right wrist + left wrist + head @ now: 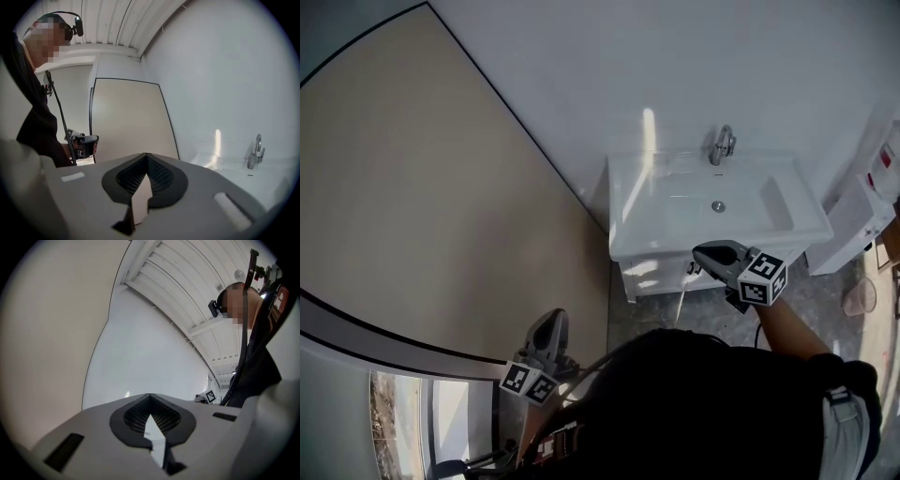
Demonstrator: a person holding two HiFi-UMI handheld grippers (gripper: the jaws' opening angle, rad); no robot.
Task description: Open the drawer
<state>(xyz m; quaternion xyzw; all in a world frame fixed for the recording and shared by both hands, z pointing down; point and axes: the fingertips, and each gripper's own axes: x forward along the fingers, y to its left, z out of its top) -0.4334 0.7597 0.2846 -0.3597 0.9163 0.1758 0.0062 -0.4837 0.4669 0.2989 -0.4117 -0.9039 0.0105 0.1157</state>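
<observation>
A white vanity stands against the white wall, with a basin (675, 202) and a chrome faucet (722, 143) on top. The white drawer front (656, 276) runs just below the basin's front edge, with a small dark handle (694, 268). My right gripper (703, 251) is shut and empty, its tips at the basin's front edge just above the handle; whether they touch is unclear. In the right gripper view its jaws (146, 156) meet, with the faucet (254, 152) at the right. My left gripper (551, 319) is shut and empty, far left of the vanity; its jaws (150, 397) face the wall.
A large beige panel (422, 187) fills the left side. A white box-like unit (858, 220) stands right of the vanity on the grey mottled floor (825, 300). A window (412, 422) shows at the lower left. The person's dark clothing fills the bottom of the head view.
</observation>
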